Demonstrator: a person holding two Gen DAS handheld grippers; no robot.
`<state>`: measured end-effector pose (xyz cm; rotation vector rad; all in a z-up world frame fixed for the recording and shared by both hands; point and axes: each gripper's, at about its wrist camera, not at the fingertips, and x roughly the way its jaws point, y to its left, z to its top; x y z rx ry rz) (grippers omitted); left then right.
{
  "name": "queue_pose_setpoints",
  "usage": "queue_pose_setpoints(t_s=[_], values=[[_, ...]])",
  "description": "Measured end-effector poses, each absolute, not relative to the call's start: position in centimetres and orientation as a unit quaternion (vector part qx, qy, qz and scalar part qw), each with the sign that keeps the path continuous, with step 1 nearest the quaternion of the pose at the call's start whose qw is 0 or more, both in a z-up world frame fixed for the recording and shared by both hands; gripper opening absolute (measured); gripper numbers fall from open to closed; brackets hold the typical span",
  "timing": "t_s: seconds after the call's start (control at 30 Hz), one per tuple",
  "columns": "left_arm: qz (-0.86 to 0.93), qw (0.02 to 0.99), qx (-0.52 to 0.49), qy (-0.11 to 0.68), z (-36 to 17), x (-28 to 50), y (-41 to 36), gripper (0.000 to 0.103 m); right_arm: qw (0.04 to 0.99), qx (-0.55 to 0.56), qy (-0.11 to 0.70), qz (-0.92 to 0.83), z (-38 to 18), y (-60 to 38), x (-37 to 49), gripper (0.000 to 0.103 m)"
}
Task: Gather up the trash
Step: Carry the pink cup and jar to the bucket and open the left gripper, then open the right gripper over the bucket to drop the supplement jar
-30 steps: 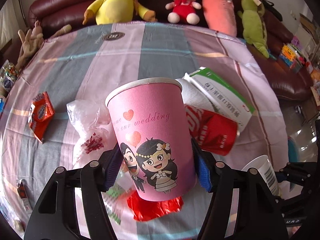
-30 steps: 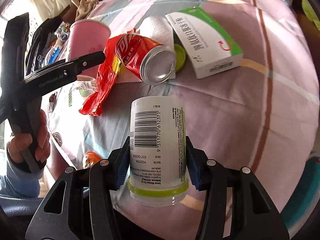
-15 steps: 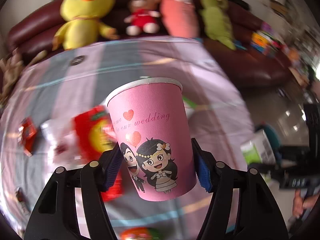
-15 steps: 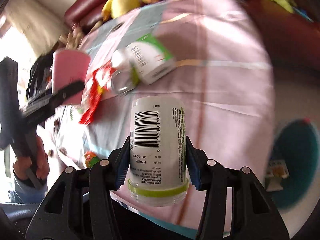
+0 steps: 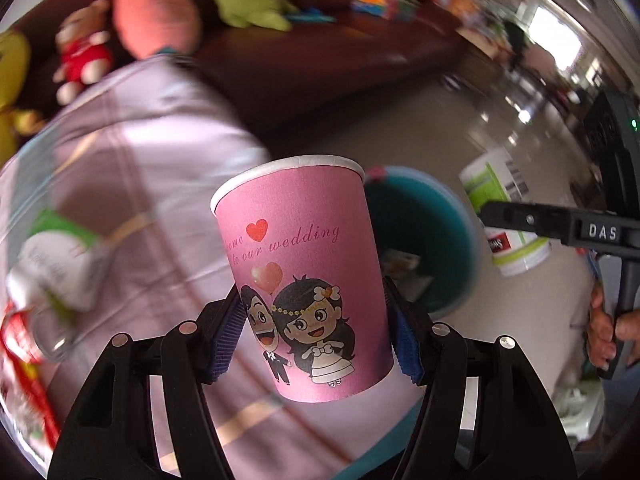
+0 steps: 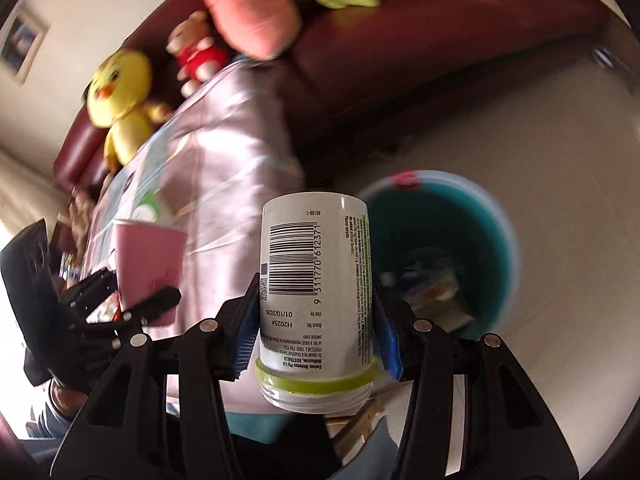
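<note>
My left gripper (image 5: 314,334) is shut on a pink paper wedding cup (image 5: 304,268), held upright above the table's right edge. The cup also shows in the right wrist view (image 6: 148,268). My right gripper (image 6: 316,336) is shut on a white bottle (image 6: 316,292) with a barcode and green ring, held upside down. The bottle also shows in the left wrist view (image 5: 504,220). A teal trash bin (image 6: 496,240) stands on the floor beyond both, with some trash inside; it also shows in the left wrist view (image 5: 444,220), behind the cup.
The table with a pink striped cloth (image 5: 132,184) lies to the left, with a green-white box (image 5: 56,248) and a red can (image 5: 20,332) on it. A dark red sofa (image 6: 400,60) with plush toys stands behind. Pale floor (image 6: 560,140) surrounds the bin.
Both grippers have swung right, away from the table's middle, toward the teal bin on the floor. The cup and the bottle stay gripped.
</note>
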<state>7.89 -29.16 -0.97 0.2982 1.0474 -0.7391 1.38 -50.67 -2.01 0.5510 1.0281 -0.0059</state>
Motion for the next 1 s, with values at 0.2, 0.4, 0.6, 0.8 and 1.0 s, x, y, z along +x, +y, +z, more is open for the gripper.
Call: queue_pose_setpoints(t_s=[0.2, 0.4, 0.6, 0.8, 1.0], values=[[-0.378, 0.754, 0.171, 0.509, -4.1, 6.8, -35.4, 0.066, 0.821, 0.293, 0.489, -0.035, -4.4, -54.7, -0.4, 0.048], [-0.383, 0.727, 0.203, 0.533, -7.3, 6.7, -40.1, 0.066, 0.808, 0.314, 0.496, -0.048, -6.6, -56.9, -0.4, 0.048], [-0.375, 0.711, 0.219, 0.553, -9.8, 7.3, -42.4, 0.068, 0.796, 0.325, 0.508, -0.052, -8.4, -58.3, -0.1, 0.048], [-0.359, 0.711, 0.228, 0.561, -11.3, 7.9, -41.7, 0.081, 0.791, 0.325, 0.515, -0.052, -9.3, -58.7, 0.6, 0.048], [-0.353, 0.714, 0.210, 0.567, -11.2, 8.7, -40.0, 0.081, 0.787, 0.323, 0.524, -0.045, -9.8, -58.3, 1.5, 0.048]])
